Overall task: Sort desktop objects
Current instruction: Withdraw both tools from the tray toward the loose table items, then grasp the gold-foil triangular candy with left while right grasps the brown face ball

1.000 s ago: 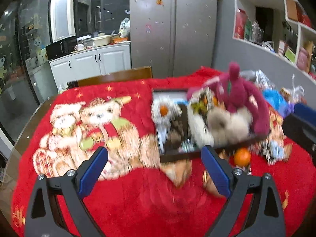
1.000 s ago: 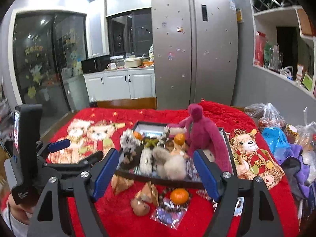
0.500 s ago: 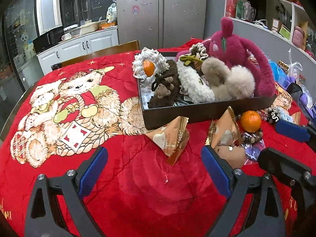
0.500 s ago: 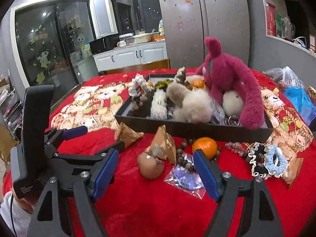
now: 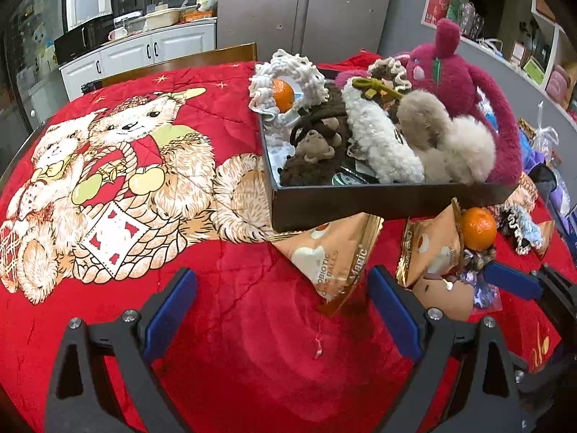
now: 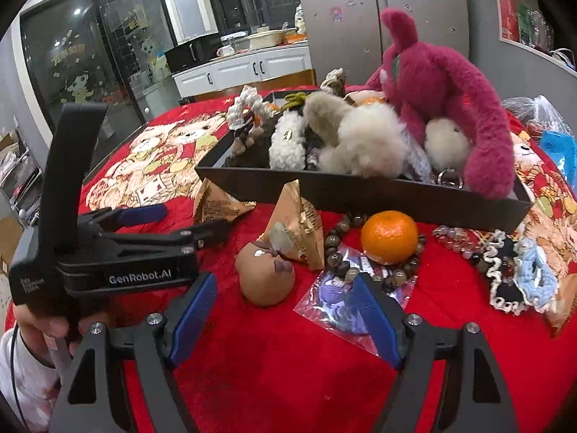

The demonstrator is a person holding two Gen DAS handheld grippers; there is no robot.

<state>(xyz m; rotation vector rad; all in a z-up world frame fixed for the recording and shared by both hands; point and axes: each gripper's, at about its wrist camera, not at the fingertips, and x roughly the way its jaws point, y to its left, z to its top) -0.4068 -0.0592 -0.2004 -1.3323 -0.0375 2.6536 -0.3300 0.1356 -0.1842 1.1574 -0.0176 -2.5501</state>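
Note:
A black tray (image 5: pixel 360 200) (image 6: pixel 414 195) holds a magenta plush rabbit (image 5: pixel 465 83) (image 6: pixel 440 86), fluffy plush toys and a small orange. In front of it on the red blanket lie two gold snack packets (image 5: pixel 331 256) (image 6: pixel 299 231), a brown egg-shaped toy (image 6: pixel 265 278), a loose orange (image 6: pixel 389 236) (image 5: pixel 478 229), a bead bracelet (image 6: pixel 339 249) and a purple plastic bag (image 6: pixel 342 296). My left gripper (image 5: pixel 281 310) is open and empty, low over the blanket just short of the left packet. My right gripper (image 6: pixel 285 321) is open and empty, just short of the brown toy.
Crochet scrunchies (image 6: pixel 519 274) and beads lie right of the orange. Plastic bags (image 6: pixel 541 115) sit at the far right table edge. A chair back (image 5: pixel 180 65) stands behind the table. The bear-print blanket (image 5: pixel 108 166) stretches to the left of the tray.
Both grippers have dropped lower and moved forward toward the tray and the items in front of it. Both stayed open.

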